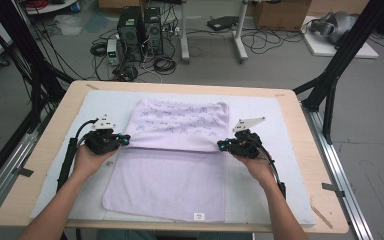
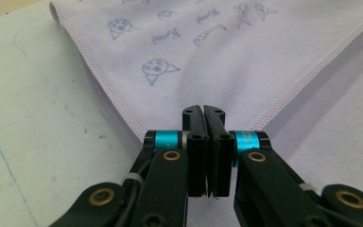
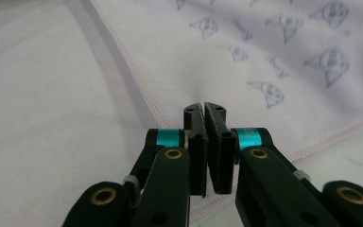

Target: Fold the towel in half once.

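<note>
Work in hand: folding a lilac towel (image 1: 172,160) on the white mat (image 1: 275,125) that covers the tabletop (image 1: 55,135).
Towel, position: middle of the mat, its near edge close to the tabletop's near edge. The far half is folded forward, so a printed flap (image 1: 182,125) lies over the plain lower layer.
Towel, appearance: pale lilac, stitched hem, faint blue drawings of animal faces and script on the upturned side; the lower layer is plain. A small white label (image 1: 198,216) sits at the near edge.
Left gripper (image 1: 125,139): at the flap's left corner, jaws pinched together; in the left gripper view the corner (image 2: 189,101) runs in between them, so it is judged clamped on the towel.
Right gripper (image 1: 221,145): at the flap's right corner, jaws likewise pressed together with the hemmed corner (image 3: 203,94) drawn in between them.
Handling, judged: light, soft and limp; it will sag and drape between the two grips, with no stiffness of its own. Not fragile. The cloth looks grippy rather than slick.
Where to hold, judged: the hemmed corners, one per gripper, as now; the stitching gives the firmest bite.
Risk, judged: uneven travel of the two hands would skew the fold or wrinkle the lower layer.
</note>
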`<control>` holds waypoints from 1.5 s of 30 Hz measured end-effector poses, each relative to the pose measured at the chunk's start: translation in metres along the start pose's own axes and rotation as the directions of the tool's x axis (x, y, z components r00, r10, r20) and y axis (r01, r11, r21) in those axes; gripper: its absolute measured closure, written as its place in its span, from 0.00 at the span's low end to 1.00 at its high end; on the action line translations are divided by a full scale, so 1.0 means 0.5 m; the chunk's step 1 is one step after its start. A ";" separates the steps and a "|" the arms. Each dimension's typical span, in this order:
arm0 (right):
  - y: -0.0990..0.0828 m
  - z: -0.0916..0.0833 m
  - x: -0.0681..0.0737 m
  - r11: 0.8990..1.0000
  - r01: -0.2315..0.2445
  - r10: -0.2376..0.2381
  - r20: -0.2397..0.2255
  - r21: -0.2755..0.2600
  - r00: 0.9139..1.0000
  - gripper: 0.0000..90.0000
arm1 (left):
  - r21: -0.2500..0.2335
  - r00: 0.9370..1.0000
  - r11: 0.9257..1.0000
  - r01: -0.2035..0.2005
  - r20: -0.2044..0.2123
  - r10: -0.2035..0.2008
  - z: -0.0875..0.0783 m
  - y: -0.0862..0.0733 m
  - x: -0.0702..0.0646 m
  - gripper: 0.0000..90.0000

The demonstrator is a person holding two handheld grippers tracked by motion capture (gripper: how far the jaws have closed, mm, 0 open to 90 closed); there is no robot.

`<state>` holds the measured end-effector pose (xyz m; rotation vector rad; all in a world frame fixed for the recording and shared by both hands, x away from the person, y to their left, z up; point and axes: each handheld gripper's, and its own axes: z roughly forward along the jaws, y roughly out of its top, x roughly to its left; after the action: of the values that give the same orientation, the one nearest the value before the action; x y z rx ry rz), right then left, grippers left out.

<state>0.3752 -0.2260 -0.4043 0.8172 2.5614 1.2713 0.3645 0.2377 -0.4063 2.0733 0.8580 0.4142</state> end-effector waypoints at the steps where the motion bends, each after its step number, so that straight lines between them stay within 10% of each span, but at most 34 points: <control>1: 0.002 -0.008 0.007 1.000 0.005 -0.005 -0.008 -0.007 1.000 0.98 | 0.001 1.000 1.000 -0.006 0.000 0.006 -0.009 0.000 -0.007 0.97; 24: -0.108 -0.102 0.260 0.991 0.129 -0.123 -0.192 0.021 0.974 0.98 | 0.020 0.995 0.996 -0.084 0.055 0.082 -0.193 -0.162 -0.180 0.97; 28: -0.123 -0.097 0.257 0.991 0.121 -0.105 -0.249 0.051 0.963 0.89 | 0.065 0.994 0.994 -0.089 0.073 0.084 -0.181 -0.180 -0.185 0.80; 31: -0.120 -0.098 0.235 0.997 0.073 -0.064 -0.217 0.035 0.974 0.75 | 0.052 0.997 0.997 -0.060 0.051 0.058 -0.172 -0.177 -0.171 0.69; 37: -0.097 -0.072 0.165 0.997 0.046 -0.040 -0.098 0.058 0.994 0.65 | 0.038 0.996 0.997 -0.064 0.057 0.062 -0.145 -0.158 -0.156 0.65; 45: -0.113 -0.043 0.183 0.994 0.075 -0.060 -0.183 0.074 0.981 0.63 | 0.049 0.991 0.995 -0.086 0.103 0.080 -0.138 -0.174 -0.167 0.72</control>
<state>0.2682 -0.2190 -0.4265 0.6499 2.7727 1.2831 0.2294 0.2553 -0.4335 2.1656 0.7317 0.3305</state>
